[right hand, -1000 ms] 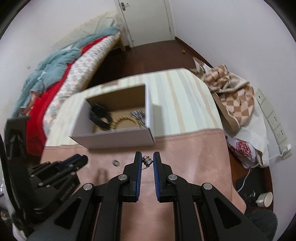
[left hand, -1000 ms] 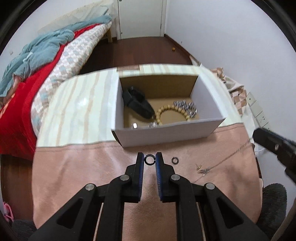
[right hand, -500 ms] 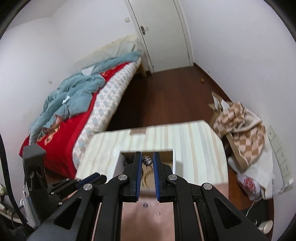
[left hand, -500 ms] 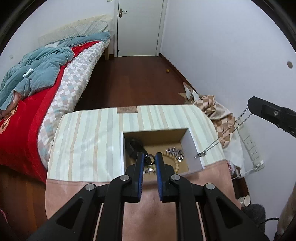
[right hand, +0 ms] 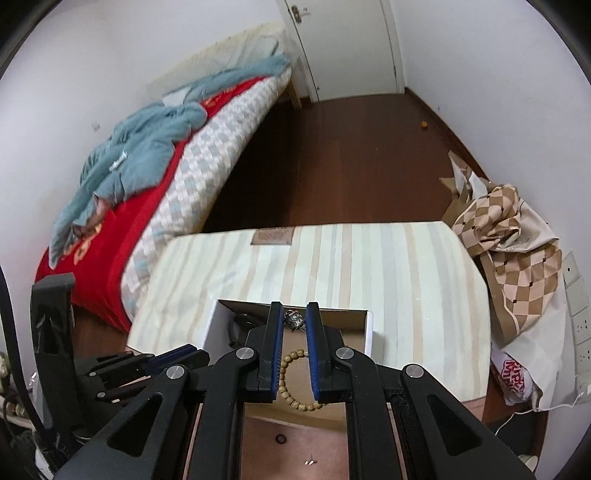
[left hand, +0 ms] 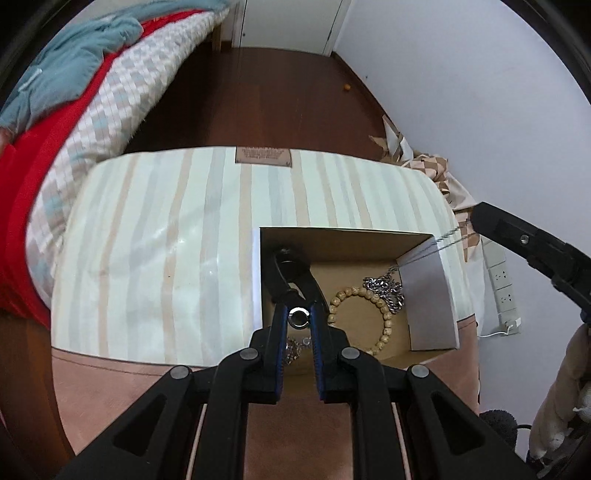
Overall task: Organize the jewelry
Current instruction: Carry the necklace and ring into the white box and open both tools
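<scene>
Left tool: closed on a silver ring, held over the open box on the desk. Right tool: pinching a thin chain that trails into the box from 2 o'clock. Box contents: wooden bead bracelet, heavier steel chain, black clip.

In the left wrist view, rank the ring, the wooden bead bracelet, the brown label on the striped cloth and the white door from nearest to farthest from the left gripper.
1. The ring, clamped in the left gripper.
2. The wooden bead bracelet, just right, inside the box.
3. The brown label, at the far edge of the striped cloth.
4. The white door, across the floor, at the top.
</scene>
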A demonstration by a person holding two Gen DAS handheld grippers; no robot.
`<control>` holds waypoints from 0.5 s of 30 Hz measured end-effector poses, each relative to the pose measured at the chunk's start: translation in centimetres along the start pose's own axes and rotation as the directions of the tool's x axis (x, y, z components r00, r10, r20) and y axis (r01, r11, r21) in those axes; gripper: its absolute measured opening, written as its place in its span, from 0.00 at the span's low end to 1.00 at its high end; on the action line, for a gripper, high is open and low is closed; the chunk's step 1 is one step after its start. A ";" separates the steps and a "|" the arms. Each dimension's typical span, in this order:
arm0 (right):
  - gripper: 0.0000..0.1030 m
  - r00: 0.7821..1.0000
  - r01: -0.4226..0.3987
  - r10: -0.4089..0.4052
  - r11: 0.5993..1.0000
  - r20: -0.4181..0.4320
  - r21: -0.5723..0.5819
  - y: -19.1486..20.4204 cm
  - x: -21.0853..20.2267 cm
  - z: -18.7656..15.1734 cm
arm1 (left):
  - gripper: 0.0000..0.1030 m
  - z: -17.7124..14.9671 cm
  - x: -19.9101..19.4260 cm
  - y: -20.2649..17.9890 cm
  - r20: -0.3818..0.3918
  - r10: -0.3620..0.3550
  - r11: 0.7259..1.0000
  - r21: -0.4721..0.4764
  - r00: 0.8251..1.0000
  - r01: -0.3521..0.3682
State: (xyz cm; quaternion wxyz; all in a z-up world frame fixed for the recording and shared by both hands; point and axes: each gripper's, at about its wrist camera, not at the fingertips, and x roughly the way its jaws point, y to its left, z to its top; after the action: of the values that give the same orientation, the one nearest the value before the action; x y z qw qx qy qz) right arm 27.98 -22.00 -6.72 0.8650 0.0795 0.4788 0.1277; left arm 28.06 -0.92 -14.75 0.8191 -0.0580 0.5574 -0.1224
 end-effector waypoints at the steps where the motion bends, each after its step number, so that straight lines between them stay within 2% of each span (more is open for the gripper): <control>1: 0.12 1.000 0.002 -0.002 1.000 -0.010 -0.007 0.0 0.8 0.3 | 0.10 0.3 0.3 0.1 -0.011 0.004 1.000 -0.006 1.000 -0.004; 6: 0.12 0.998 -0.003 0.001 1.000 -0.070 -0.023 -0.1 3.8 1.6 | 0.14 1.5 1.0 0.4 -0.033 0.027 0.999 -0.043 0.999 -0.029; 8: 0.13 0.995 -0.008 0.005 1.000 -0.104 -0.024 -0.4 4.9 2.1 | 0.27 1.8 0.8 0.6 -0.028 0.035 0.998 -0.052 0.999 -0.036; 10: 0.13 0.990 -0.026 0.024 0.999 -0.138 -0.018 -0.6 5.7 2.4 | 0.77 2.0 0.5 0.7 -0.016 0.050 0.997 -0.055 0.999 -0.051; 11: 0.13 0.988 -0.025 0.022 0.999 -0.156 -0.021 -0.6 6.0 2.5 | 0.81 2.0 0.3 0.8 -0.007 0.046 0.997 -0.058 0.999 -0.046; 13: 0.16 0.985 -0.017 0.013 1.000 -0.170 -0.022 -0.7 6.2 2.4 | 0.81 2.0 -0.1 1.0 0.005 0.059 0.996 -0.062 0.998 -0.059; 15: 0.32 0.985 -0.011 0.008 1.000 -0.172 -0.019 -1.0 6.1 2.3 | 0.81 2.0 -0.3 1.2 0.011 0.066 0.996 -0.065 0.998 -0.066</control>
State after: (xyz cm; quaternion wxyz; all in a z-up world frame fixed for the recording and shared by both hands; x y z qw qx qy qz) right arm 33.17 -21.16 -10.67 0.8205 0.0617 0.5500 0.1431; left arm 29.99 0.21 -13.99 0.8241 -0.0669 0.5572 -0.0767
